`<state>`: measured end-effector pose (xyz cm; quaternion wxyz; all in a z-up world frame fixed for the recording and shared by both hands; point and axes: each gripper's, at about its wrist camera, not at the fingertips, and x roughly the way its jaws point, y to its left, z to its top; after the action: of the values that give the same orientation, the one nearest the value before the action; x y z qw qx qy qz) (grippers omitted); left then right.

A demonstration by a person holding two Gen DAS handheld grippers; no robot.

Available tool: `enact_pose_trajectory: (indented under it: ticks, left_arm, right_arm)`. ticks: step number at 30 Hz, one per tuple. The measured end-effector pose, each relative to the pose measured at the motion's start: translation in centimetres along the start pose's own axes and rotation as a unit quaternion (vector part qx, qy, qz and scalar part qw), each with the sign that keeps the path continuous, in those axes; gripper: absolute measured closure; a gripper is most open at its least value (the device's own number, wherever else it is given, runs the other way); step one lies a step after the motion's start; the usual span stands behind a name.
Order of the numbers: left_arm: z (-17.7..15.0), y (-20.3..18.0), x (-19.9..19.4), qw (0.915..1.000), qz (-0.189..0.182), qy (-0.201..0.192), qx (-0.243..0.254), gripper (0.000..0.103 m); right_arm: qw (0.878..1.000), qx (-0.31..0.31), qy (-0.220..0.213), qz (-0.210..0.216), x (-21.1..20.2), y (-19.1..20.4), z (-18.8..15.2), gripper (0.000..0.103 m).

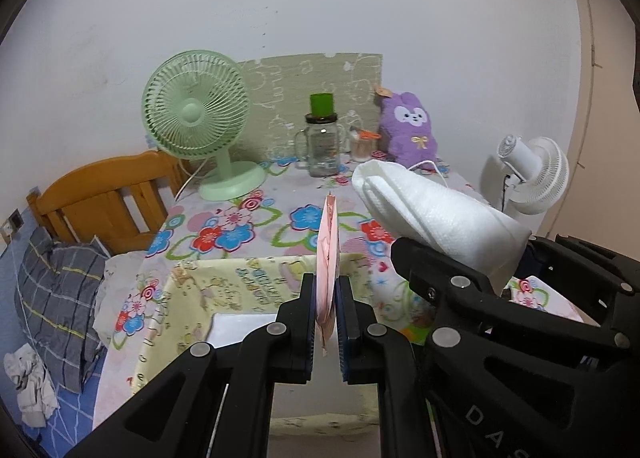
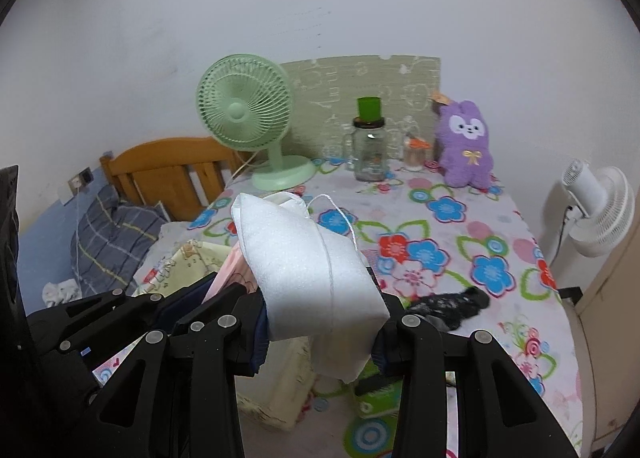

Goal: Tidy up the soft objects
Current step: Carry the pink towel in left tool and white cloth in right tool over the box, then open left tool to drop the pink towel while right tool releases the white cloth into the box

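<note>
Left tool: the left tool (image 1: 327, 322), at the bottom centre of the left wrist view, is clenched on a thin pink fabric piece (image 1: 329, 258) held edge-on and upright between its blue pads.
Right tool: the right tool (image 2: 320, 334), low in the right wrist view, grips a white padded pouch with a thin white cord (image 2: 308, 262); the pouch juts up and to the upper left from the jaws.
Why held so: both soft items are lifted over a pale yellow printed fabric box (image 1: 200, 298) at the lower left of the left view, likely so they can be dropped in.
Pink piece: it sits directly above the box opening, pinched at its lower part, so it stands stiffly rather than drooping.
Still out: a dark crumpled cloth (image 2: 452, 304) lies on the flower-patterned desk (image 2: 460, 242), right of centre in the right view, apart from the box.
Around: a green desk fan (image 1: 196, 117), a glass jar with green lid (image 1: 321, 137) and a purple plush rabbit (image 1: 408, 127) stand along the far edge, well clear.
In the way: the two tools crowd each other above the box; the pouch's loose cord could snag.
</note>
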<state>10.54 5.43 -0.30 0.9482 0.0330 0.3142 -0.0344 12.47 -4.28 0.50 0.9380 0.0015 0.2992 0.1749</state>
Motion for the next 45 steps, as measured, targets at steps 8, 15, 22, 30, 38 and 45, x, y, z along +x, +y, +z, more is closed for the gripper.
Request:
enact_pose_trajectory:
  ticks: [8,15,22,30,38,45]
  left_arm:
    - [-0.4,2.8,1.2,0.9997,0.014,0.018,-0.01,0.096]
    - [-1.3,4.6,2.4,0.9986,0.03,0.039,-0.019,0.096]
    - [-2.6,5.9,4.0,0.9966,0.04,0.068,-0.024,0.096]
    - [-3.8,6.6,6.1,0.9934,0.041,0.103,-0.031,0.096]
    - [-4.0,6.5,7.5,0.992,0.033,0.118,-0.033,0.096]
    - [-3.5,6.6,8.4,0.9898,0.037,0.131,-0.04,0.069]
  right_arm:
    - [1.0,-0.015,0.017,0.017,2.6,2.5,0.4,0.06]
    - [0.998,-0.021,0.036,0.038,4.8,4.1,0.1,0.06]
    - [0.996,-0.019,0.064,0.061,7.2,5.1,-1.0,0.06]
    - [0.993,-0.01,0.096,0.065,9.7,5.3,-2.2,0.06]
    - [0.994,-0.023,0.096,0.044,11.1,5.0,-2.3,0.06]
    - [0.994,-0.04,0.094,0.047,12.0,4.8,-1.7,0.056]
